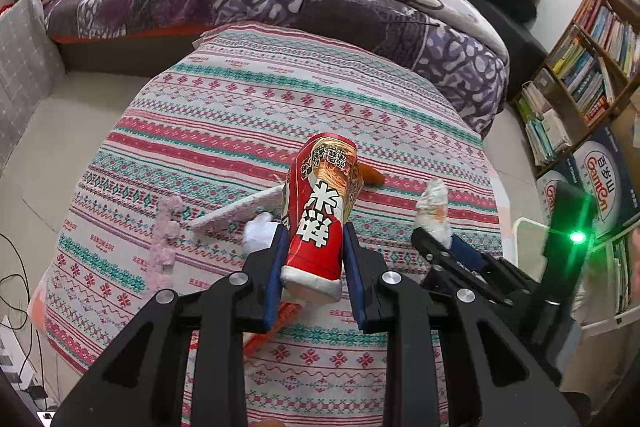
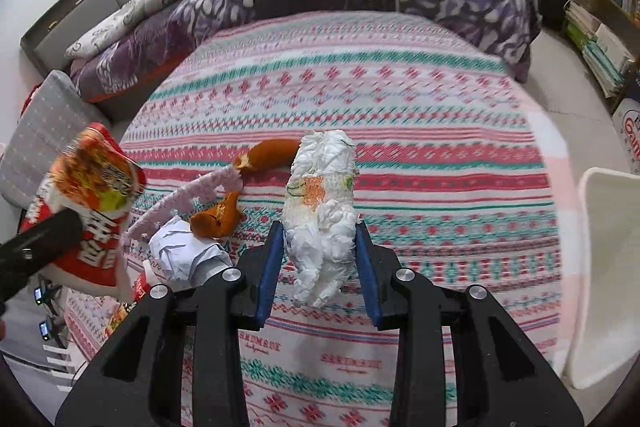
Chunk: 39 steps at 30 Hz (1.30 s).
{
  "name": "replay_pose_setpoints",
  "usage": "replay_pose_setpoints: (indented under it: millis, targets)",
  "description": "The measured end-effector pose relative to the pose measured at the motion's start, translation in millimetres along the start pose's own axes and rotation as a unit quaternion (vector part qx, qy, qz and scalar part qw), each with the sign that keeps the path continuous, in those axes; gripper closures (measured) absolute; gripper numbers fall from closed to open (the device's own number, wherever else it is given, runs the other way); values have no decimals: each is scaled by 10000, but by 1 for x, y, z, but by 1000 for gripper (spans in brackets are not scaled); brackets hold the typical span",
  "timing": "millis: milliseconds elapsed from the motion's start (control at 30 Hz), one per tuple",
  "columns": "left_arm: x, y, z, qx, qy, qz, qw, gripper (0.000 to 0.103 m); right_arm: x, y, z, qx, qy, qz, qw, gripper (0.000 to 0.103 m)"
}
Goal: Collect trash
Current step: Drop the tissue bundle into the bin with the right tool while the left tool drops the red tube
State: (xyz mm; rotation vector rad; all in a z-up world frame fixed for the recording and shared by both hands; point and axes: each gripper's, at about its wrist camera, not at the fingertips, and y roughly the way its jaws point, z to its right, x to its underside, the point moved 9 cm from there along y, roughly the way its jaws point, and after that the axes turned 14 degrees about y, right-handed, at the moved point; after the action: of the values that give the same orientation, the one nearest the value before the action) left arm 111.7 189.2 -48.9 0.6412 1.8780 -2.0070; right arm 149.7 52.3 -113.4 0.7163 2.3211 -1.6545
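A red instant-noodle cup [image 1: 324, 195] stands tilted between the blue pads of my left gripper [image 1: 315, 231], which is shut on its lower body. Above the patterned tablecloth [image 2: 400, 99], my right gripper [image 2: 319, 227] is shut on a crumpled white tissue [image 2: 320, 195] with an orange flower print. In the left wrist view the right gripper [image 1: 438, 243] shows to the right with the tissue [image 1: 432, 203] sticking up from it. The right wrist view has the noodle cup [image 2: 92, 187] at far left.
On the cloth lie orange peels [image 2: 218, 217], a crumpled white paper ball [image 2: 180, 255], a pink fuzzy strip [image 2: 180, 199] and a red wrapper [image 1: 276, 323]. A white bin [image 2: 600, 267] stands at the table's right. A bed lies behind, bookshelves [image 1: 592, 67] to the right.
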Motion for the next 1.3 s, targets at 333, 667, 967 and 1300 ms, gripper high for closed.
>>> replay_pose_setpoints:
  millis: [333, 667, 967, 1300]
  targets:
    - [-6, 1, 33, 130, 142, 137, 9997, 76, -9, -26, 45, 242, 278, 182, 9992, 70]
    - [-11, 6, 67, 205, 398, 180, 9988, 76, -30, -56, 112, 612, 784, 486, 9939, 69]
    - [-14, 10, 119, 528, 800, 252, 9951, 75, -47, -93, 232, 1421, 1921, 673, 9687, 66]
    - [-9, 15, 230, 1022, 1651, 392, 9802, 75, -50, -149, 315, 2023, 2424, 1205, 9412, 30]
